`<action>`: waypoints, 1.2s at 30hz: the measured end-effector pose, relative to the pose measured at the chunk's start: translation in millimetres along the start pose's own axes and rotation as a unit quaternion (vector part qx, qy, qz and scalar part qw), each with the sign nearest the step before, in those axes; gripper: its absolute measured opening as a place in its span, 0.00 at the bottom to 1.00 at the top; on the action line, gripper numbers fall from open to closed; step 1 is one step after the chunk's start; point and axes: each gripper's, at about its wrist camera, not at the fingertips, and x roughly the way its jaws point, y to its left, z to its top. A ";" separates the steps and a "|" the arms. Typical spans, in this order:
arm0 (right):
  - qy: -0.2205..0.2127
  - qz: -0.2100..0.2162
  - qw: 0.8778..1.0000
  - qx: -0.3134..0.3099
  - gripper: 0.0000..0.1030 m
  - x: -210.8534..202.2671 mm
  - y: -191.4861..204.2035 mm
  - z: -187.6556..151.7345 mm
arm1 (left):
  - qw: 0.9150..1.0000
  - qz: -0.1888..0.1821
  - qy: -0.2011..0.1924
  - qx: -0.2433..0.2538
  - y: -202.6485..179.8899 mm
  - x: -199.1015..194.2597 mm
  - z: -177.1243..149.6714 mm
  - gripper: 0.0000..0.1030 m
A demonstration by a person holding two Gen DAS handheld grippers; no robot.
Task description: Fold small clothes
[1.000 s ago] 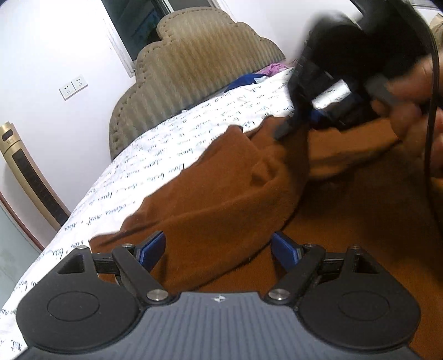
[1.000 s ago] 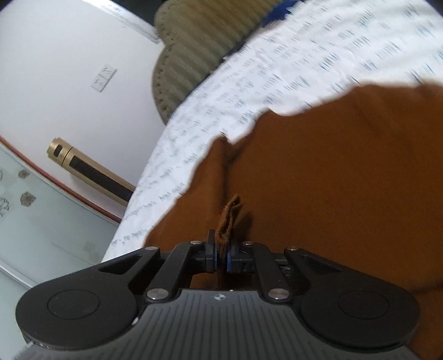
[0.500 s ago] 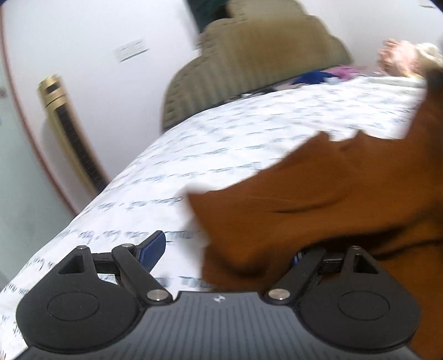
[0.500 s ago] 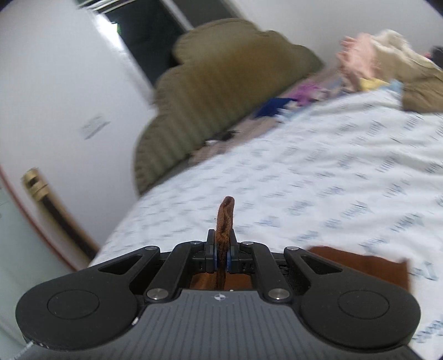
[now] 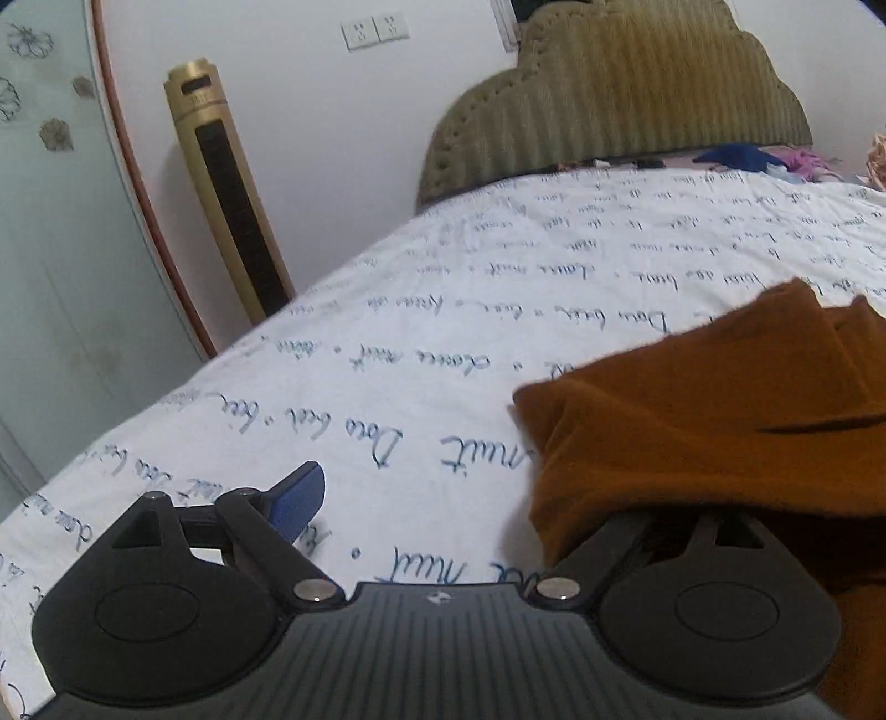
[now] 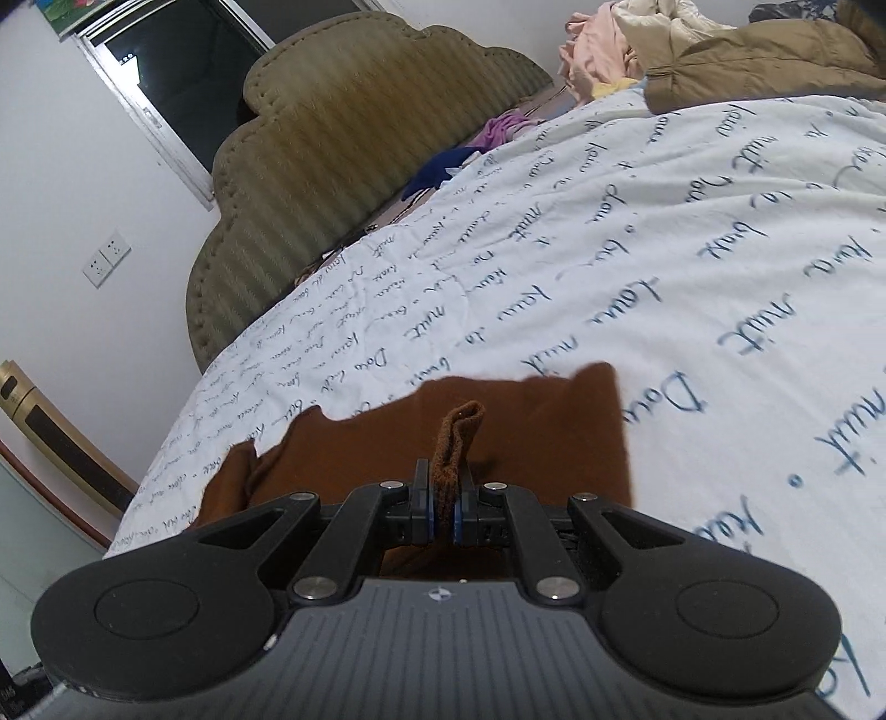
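Observation:
A rust-brown garment (image 5: 714, 421) lies partly folded on the white bed sheet with blue script (image 5: 498, 288). My left gripper (image 5: 470, 498) is open; its left blue pad (image 5: 296, 498) shows, and the brown cloth drapes over and hides its right finger. In the right wrist view the same brown garment (image 6: 526, 421) lies on the sheet (image 6: 692, 266). My right gripper (image 6: 441, 501) is shut on a pinched fold of the brown cloth (image 6: 457, 437) that stands up between the pads.
An olive padded headboard (image 5: 614, 94) stands at the bed's far end. A gold tower fan (image 5: 227, 188) stands by the wall left of the bed. Loose clothes (image 6: 653, 44) and a brown jacket (image 6: 764, 61) are piled at the far right.
The right gripper has carried its pinched cloth across, folding the garment over. The left view swung left, and cloth now covers the left gripper's right finger. The other gripper and hand left the left view.

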 end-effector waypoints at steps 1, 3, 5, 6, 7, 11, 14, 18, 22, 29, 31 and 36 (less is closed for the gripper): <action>0.002 -0.003 1.000 -0.004 0.12 0.3 -1.0 -1.9 | 1.000 -0.005 0.002 0.003 0.1 -0.9 -1.0 0.88; 0.003 -0.011 1.000 -0.015 0.12 0.4 -0.9 -3.5 | 1.000 -0.011 -0.001 0.014 -0.8 -6.3 -3.7 0.88; 0.001 -0.015 1.000 -0.021 0.12 -0.8 -0.8 -4.2 | 1.000 -0.013 -0.007 0.027 -2.5 -12.0 -6.1 0.88; 0.000 -0.015 1.000 -0.022 0.12 -1.0 -1.2 -3.7 | 0.999 -0.014 -0.009 0.032 -2.8 -14.1 -7.2 0.88; 0.000 -0.015 1.000 -0.023 0.12 -1.2 -1.1 -3.6 | 0.999 -0.014 -0.010 0.036 -2.7 -14.9 -8.1 0.88; -0.004 -0.021 0.999 -0.030 0.12 -1.4 -1.1 -2.4 | 0.999 -0.017 -0.005 0.037 0.0 -14.7 -9.1 0.89; -0.013 -0.028 0.999 -0.035 0.12 -4.3 -0.7 -2.1 | 0.999 -0.019 -0.004 0.036 1.7 -13.8 -9.5 0.89; -0.022 -0.038 0.998 -0.046 0.12 -7.9 1.7 -1.3 | 0.999 -0.020 -0.006 0.038 1.7 -14.9 -10.1 0.90; -0.029 -0.056 0.996 -0.062 0.12 -10.8 5.4 -0.8 | 0.999 -0.026 -0.006 0.047 1.0 -15.9 -10.9 0.90; -0.013 -0.081 0.994 -0.072 0.12 -3.1 0.4 -3.5 | 0.993 -0.080 -0.005 0.082 18.1 -22.7 -14.5 0.92; -0.010 -0.082 0.994 -0.069 0.12 -2.2 -3.5 -4.6 | 0.992 -0.095 -0.005 0.083 27.7 -26.3 -16.0 0.92; -0.010 -0.087 0.993 -0.079 0.12 -3.0 -4.6 -5.3 | 0.989 -0.103 -0.026 0.099 35.6 -36.8 -19.6 0.94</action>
